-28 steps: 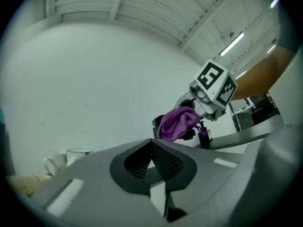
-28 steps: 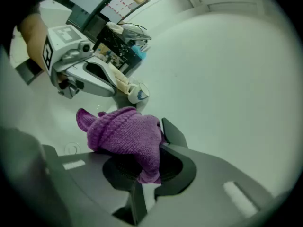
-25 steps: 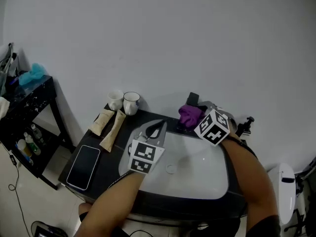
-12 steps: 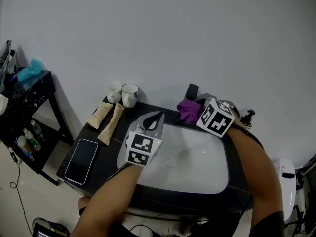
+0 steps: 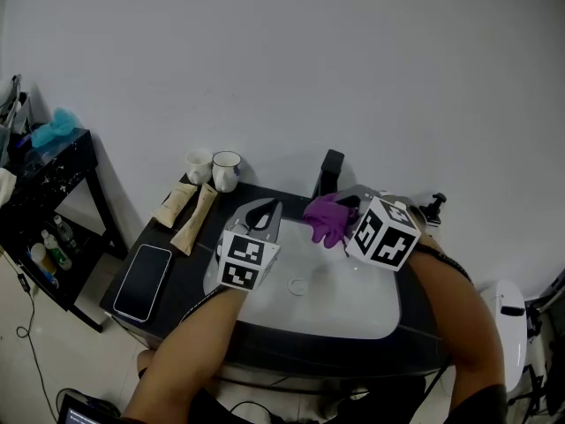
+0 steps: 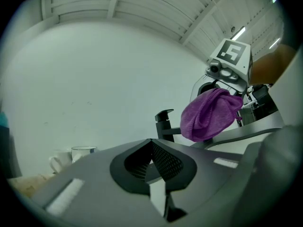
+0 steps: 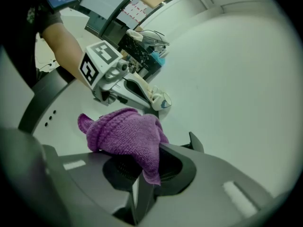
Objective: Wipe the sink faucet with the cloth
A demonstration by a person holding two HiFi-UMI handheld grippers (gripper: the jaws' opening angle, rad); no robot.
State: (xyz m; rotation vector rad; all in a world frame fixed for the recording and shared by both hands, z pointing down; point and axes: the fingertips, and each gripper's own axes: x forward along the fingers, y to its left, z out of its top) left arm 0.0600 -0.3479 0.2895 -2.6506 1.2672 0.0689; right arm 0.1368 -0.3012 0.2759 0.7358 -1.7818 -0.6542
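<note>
The black faucet (image 5: 327,174) stands upright at the back rim of the white sink (image 5: 380,316). My right gripper (image 5: 342,212) is shut on a bunched purple cloth (image 5: 325,218), held over the basin just in front of the faucet and not touching it. In the right gripper view the cloth (image 7: 125,135) drapes over the closed jaws of the right gripper (image 7: 142,174). My left gripper (image 5: 265,208) hovers over the sink's left rim, shut with nothing in it. The left gripper view shows the faucet (image 6: 165,125) ahead, with the cloth (image 6: 209,115) to its right.
Two mugs (image 5: 213,168) stand at the counter's back left, with two tubes (image 5: 186,210) and a phone (image 5: 141,282) in front of them. A pump bottle (image 5: 433,207) sits at the sink's right. A black shelf (image 5: 42,185) with bottles is at far left.
My right gripper has pulled the cloth off the faucet, toward me and a little left. The faucet now shows uncovered. The left gripper has stayed at the left rim.
</note>
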